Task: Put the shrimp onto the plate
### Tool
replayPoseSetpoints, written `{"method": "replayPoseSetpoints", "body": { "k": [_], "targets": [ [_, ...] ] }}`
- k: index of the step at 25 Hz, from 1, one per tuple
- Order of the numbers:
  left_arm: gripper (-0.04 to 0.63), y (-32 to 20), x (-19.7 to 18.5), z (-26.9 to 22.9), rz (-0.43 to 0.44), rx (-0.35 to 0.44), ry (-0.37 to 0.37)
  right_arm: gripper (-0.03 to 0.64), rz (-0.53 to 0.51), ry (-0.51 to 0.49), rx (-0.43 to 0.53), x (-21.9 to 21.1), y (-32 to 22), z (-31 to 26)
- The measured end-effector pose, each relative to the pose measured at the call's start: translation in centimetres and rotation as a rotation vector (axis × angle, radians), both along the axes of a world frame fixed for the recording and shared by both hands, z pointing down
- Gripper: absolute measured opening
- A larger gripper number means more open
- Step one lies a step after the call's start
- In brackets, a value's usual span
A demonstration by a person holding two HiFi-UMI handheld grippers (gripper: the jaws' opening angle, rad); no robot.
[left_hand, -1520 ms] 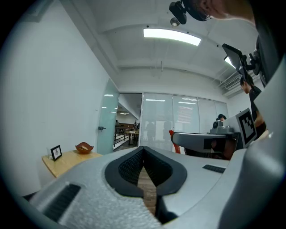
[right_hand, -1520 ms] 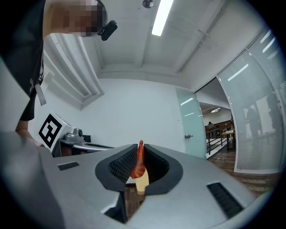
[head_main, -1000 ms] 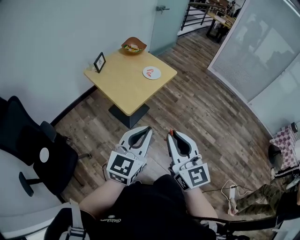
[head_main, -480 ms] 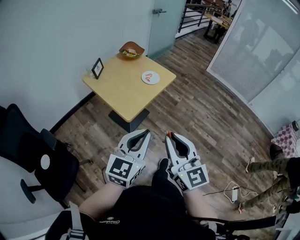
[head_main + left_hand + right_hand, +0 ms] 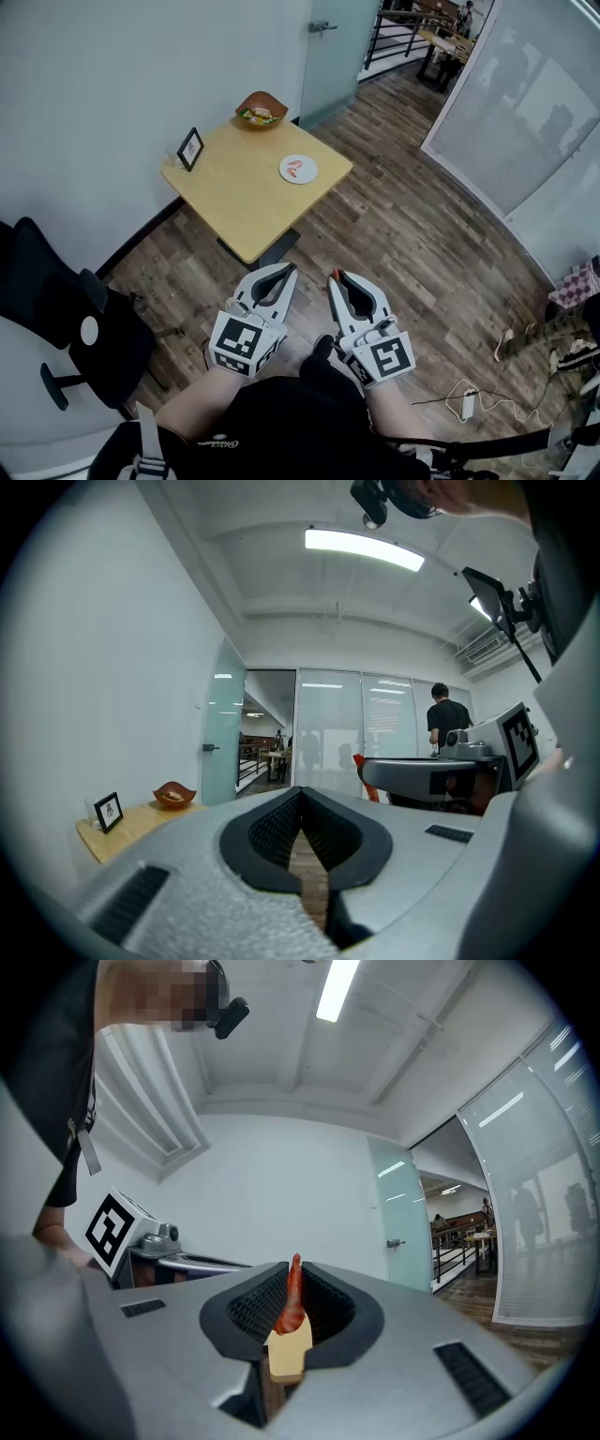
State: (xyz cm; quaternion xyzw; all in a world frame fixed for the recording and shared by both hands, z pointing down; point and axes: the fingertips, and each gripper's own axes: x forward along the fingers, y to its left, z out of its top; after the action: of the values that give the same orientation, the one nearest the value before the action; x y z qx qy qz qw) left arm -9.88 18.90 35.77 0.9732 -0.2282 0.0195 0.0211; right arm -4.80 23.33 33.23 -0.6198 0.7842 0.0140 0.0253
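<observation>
- The left gripper [image 5: 286,272] is resting clenched with nothing in it: in its own view [image 5: 302,803] the jaws are meeting at the tips, and only wooden floor is showing through the gap behind them.
- The right gripper [image 5: 336,277] is grasping the shrimp [image 5: 289,1330]. Its jaws are pressing on the pale body from both sides, and the red tail is poking up past the tips.
- The shrimp is hanging in the air in front of the person, above the floor. It is well apart from the plate [image 5: 308,177], which is sitting near the right-hand edge of the surface [image 5: 239,202] with something orange-red already lying on it.
- The likeliest failure is probably a drop on the way over. The gripper is pinching only a narrow part of the shrimp, so a jolt or a slackening squeeze could send it to the floor.
- A low or sideways approach could nudge the plate toward the nearby edge, or disturb what is lying on it.
- Letting go too high or off-centre could let the shrimp bounce or roll off the plate onto the surface.
</observation>
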Motion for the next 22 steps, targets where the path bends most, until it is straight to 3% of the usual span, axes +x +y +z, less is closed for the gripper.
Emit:
{"method": "replayPoseSetpoints", "body": {
  "k": [6,14,22],
  "targets": [
    [0.002,-3.1,6.1,-1.0,-0.045,0.004,-0.029,0.044,-0.032,0.003,0.004,7.1,-2.2,-0.7],
    [0.002,-6.4,14.9,-3.5,-0.106,0.042,-0.014,0.044,-0.078,0.001,0.031,16.1,-4.9,-2.0],
    [0.002,-8.2,18.7,-2.6,-0.143,0.025,-0.011,0.044,-0.111,0.011,0.034,20.1,-7.6,-1.7]
  ]
}}
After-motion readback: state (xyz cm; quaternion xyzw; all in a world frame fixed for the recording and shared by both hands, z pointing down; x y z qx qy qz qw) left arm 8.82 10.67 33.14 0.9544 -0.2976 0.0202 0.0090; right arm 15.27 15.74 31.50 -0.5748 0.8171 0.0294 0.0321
